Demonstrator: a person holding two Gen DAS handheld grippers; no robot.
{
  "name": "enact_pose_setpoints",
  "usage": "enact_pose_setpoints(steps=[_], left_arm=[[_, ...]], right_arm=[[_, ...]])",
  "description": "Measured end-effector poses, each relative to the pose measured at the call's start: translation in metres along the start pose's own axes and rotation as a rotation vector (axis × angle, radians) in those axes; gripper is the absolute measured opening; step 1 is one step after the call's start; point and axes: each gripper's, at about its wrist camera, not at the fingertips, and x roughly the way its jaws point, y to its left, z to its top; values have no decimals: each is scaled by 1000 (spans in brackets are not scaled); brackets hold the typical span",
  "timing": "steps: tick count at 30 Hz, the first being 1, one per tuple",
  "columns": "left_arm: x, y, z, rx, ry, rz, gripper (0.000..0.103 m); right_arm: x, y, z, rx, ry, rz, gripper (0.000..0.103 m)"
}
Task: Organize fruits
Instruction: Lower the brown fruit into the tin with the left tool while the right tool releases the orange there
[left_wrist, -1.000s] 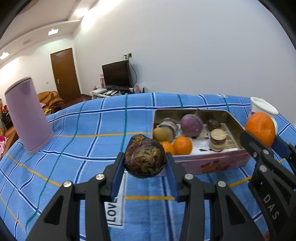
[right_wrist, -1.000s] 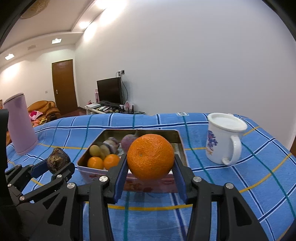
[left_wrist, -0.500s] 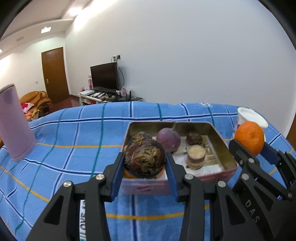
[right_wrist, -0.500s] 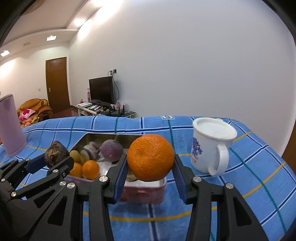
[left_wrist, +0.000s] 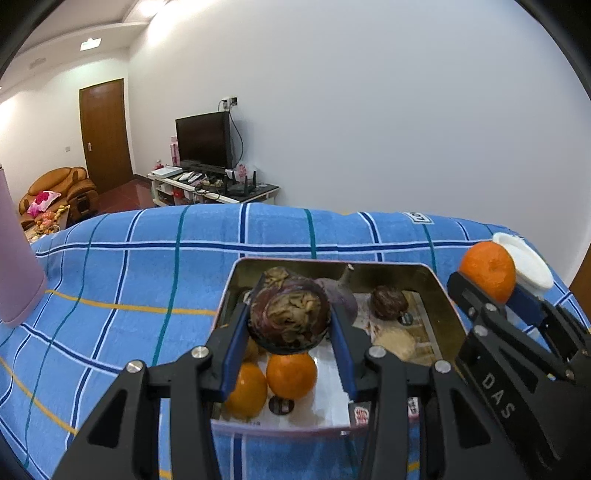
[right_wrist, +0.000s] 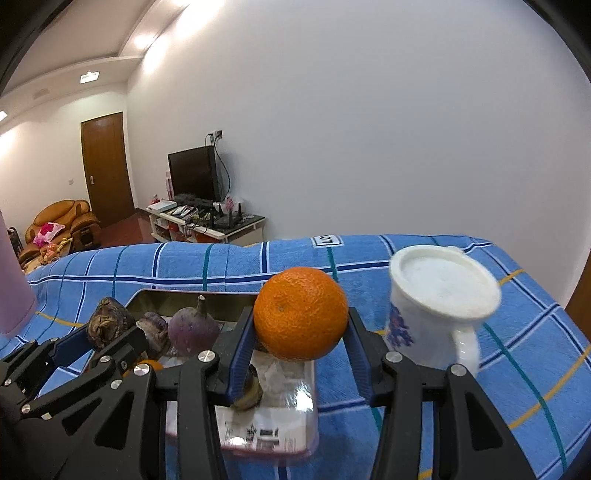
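Note:
My left gripper (left_wrist: 289, 325) is shut on a dark wrinkled passion fruit (left_wrist: 289, 317) and holds it above the near left part of a metal tin (left_wrist: 448, 314). In the tin lie two small oranges (left_wrist: 291, 374), a purple round fruit (left_wrist: 341, 295) and a small dark fruit (left_wrist: 389, 302). My right gripper (right_wrist: 301, 325) is shut on a large orange (right_wrist: 301, 314) and holds it over the tin's right side (right_wrist: 312, 413). The right gripper also shows in the left wrist view (left_wrist: 491, 280), and the left gripper in the right wrist view (right_wrist: 107, 328).
A white mug with a blue print (right_wrist: 439, 310) stands right of the tin. A tall pink container (left_wrist: 16, 266) stands at the far left. A blue checked cloth (left_wrist: 129, 280) covers the table. A TV stand, a door and a sofa lie beyond.
Both grippers moved forward with their fruits. The left one went from in front of the tin to above it; the right one now hangs over the tin's right side, closer to the mug.

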Motion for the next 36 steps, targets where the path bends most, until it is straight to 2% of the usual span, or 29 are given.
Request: enact_pose_setpoints(steps=[9, 15, 19, 24, 27, 31, 33, 35, 36], left_arm=[[23, 0, 6, -6, 35, -19, 44], [39, 3, 3, -12, 77, 4, 44], [40, 0, 2, 12, 64, 23, 44], [39, 0, 2, 16, 62, 18, 45], [36, 3, 2, 19, 47, 22, 48], [19, 1, 0, 46, -31, 55, 61], [11, 0, 1, 53, -66, 72, 72], [6, 4, 3, 38, -89, 88, 92], [2, 8, 3, 20, -101, 96, 98]], right_arm=[[30, 5, 6, -9, 73, 48, 49], [54, 10, 6, -54, 129, 102, 49], [66, 12, 3, -61, 171, 127, 50], [69, 12, 2, -68, 177, 149, 50], [69, 11, 2, -64, 176, 179, 50], [68, 6, 4, -35, 170, 235, 50], [67, 0, 5, 7, 162, 269, 50], [65, -8, 6, 59, 152, 295, 51], [63, -11, 6, 76, 145, 301, 51]])
